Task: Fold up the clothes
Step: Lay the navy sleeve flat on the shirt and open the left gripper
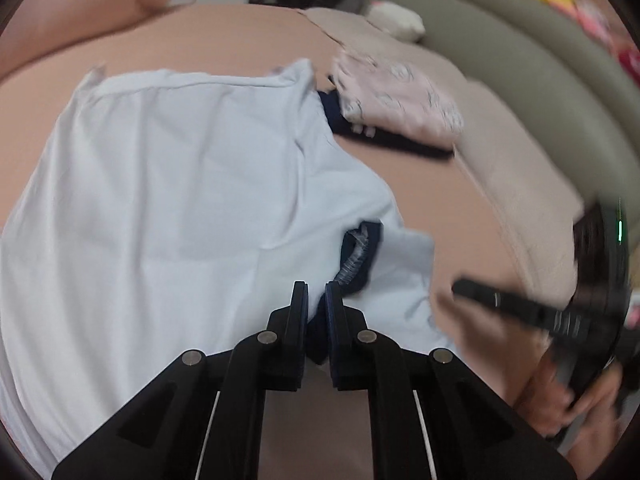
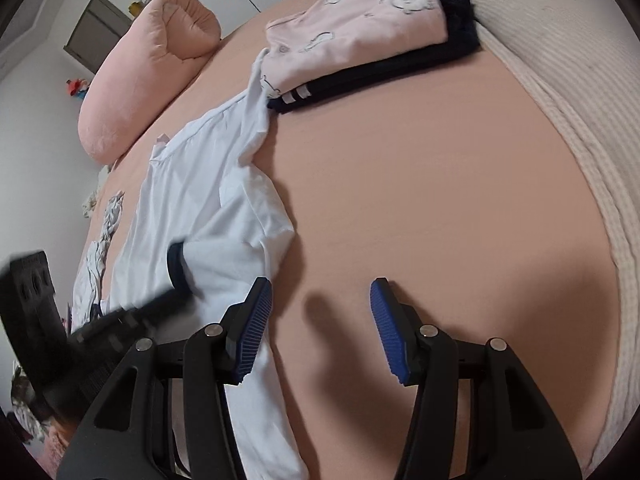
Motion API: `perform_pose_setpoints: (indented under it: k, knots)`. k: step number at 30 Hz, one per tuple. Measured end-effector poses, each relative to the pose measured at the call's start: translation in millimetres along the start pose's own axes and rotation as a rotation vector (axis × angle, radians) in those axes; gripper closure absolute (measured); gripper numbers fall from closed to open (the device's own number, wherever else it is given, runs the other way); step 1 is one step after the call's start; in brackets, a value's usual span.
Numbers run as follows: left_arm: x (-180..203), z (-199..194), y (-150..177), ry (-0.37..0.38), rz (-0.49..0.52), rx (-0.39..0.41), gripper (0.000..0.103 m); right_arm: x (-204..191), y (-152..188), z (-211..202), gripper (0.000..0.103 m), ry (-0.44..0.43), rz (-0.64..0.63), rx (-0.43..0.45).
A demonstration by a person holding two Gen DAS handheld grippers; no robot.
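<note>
A white T-shirt (image 1: 168, 184) lies spread on the pink bed sheet (image 1: 432, 200), its dark-lined collar (image 1: 356, 256) near me. My left gripper (image 1: 316, 292) is shut on the shirt at the collar. In the right wrist view the shirt (image 2: 208, 216) lies to the left, with the left gripper's dark finger (image 2: 176, 268) on it. My right gripper (image 2: 320, 312) is open and empty, just above the sheet (image 2: 420, 200) beside the shirt's right edge. It also shows blurred in the left wrist view (image 1: 520, 304).
A folded pink printed garment (image 2: 360, 28) lies on a folded navy one (image 2: 380, 72) at the far side of the bed. A pink bolster pillow (image 2: 144, 72) lies at the left. A cream ribbed blanket (image 2: 580, 128) runs along the right edge. Small crumpled clothes (image 2: 104, 232) lie left of the shirt.
</note>
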State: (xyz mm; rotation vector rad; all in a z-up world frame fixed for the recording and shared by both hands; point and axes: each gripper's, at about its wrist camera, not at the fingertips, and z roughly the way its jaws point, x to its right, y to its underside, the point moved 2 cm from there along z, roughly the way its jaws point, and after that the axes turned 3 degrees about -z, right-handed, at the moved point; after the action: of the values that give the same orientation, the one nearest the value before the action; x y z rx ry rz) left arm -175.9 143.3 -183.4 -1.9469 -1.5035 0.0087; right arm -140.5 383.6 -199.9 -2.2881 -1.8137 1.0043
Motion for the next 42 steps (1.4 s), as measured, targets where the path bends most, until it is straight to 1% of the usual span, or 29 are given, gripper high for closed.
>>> perform_pose_setpoints:
  k: [2,3,4,5,6,8,9,10,11,13,15,17,18,19,20,21,22,24,26,27,28,30,31,32,35,36,37,39,42]
  knots:
    - [-3,-7,5,0.028,-0.003,-0.017,0.092,-9,9,-8,0.048,-0.023,-0.040,0.001]
    - [-4,-10,8,0.043,-0.005,-0.026,0.085,-14,15,-10,0.048,-0.028,-0.057,-0.005]
    - [-3,-9,12,0.063,-0.007,-0.042,0.069,-20,21,-11,0.048,-0.034,-0.075,-0.012]
    - [-2,-7,16,0.079,-0.009,-0.056,0.060,-25,27,-11,0.048,-0.031,-0.083,-0.027]
    - [1,-4,19,0.060,0.000,-0.061,0.056,-29,34,-10,0.048,-0.024,-0.086,-0.048]
    - [5,2,25,0.021,0.017,-0.070,0.056,-35,44,-5,0.048,0.035,-0.100,-0.076]
    - [7,5,29,0.001,0.026,-0.074,0.062,-38,48,-4,0.048,0.075,-0.118,-0.082]
    - [9,8,31,-0.020,0.036,-0.079,0.074,-41,51,-3,0.048,0.109,-0.134,-0.084]
    - [11,9,31,-0.058,0.056,-0.081,0.079,-42,54,-2,0.048,0.135,-0.141,-0.088]
    - [9,6,29,-0.067,0.078,-0.078,0.085,-43,61,-3,0.051,0.181,-0.156,-0.094]
    - [1,1,24,-0.074,0.031,-0.070,0.085,-45,66,-7,0.052,0.226,-0.184,-0.085]
    - [-6,-4,21,-0.063,-0.009,-0.054,0.085,-42,65,-11,0.052,0.198,-0.167,-0.069]
    - [-9,-6,20,-0.026,-0.029,-0.056,0.084,-40,64,-13,0.051,0.177,-0.155,-0.061]
    - [-10,-7,21,0.020,-0.049,-0.068,0.078,-39,64,-15,0.050,0.155,-0.143,-0.052]
    - [-9,-7,23,0.035,-0.048,-0.075,0.072,-37,63,-17,0.050,0.134,-0.130,-0.044]
    - [-7,-7,24,0.051,-0.047,-0.081,0.060,-35,62,-19,0.047,0.112,-0.118,-0.035]
    - [-6,-7,26,0.064,-0.044,-0.088,0.059,-33,61,-21,0.044,0.091,-0.106,-0.027]
    - [4,1,28,0.032,-0.009,-0.097,0.059,-29,62,-21,0.044,0.065,-0.086,-0.030]
    - [11,6,29,-0.017,0.034,-0.090,0.069,-26,65,-14,0.044,0.092,-0.089,-0.061]
    - [14,7,29,-0.045,0.052,-0.085,0.084,-27,66,-13,0.051,0.119,-0.104,-0.063]
    - [13,8,27,-0.063,0.047,-0.084,0.088,-28,67,-12,0.060,0.147,-0.118,-0.065]
    - [8,3,22,-0.098,0.021,-0.072,0.088,-27,69,-12,0.080,0.187,-0.123,-0.064]
    - [3,-1,20,-0.115,0.002,-0.062,0.088,-22,70,-16,0.085,0.182,-0.093,-0.062]
    - [-2,-6,18,-0.127,-0.018,-0.053,0.088,-17,71,-21,0.085,0.173,-0.060,-0.059]
    - [-16,-21,16,-0.027,-0.081,-0.042,0.087,-6,74,-36,0.077,0.105,0.026,-0.020]
    - [-20,-25,16,0.007,-0.101,-0.040,0.084,-4,74,-42,0.064,0.072,0.041,-0.002]
    - [-21,-28,16,0.012,-0.104,-0.037,0.076,-2,74,-47,0.057,0.044,0.050,0.011]
    - [-18,-27,18,0.024,-0.084,-0.045,0.065,-5,74,-51,0.056,-0.003,0.050,0.024]
    - [-10,-14,20,0.028,-0.068,-0.080,0.065,-16,76,-44,0.050,-0.017,0.018,-0.004]
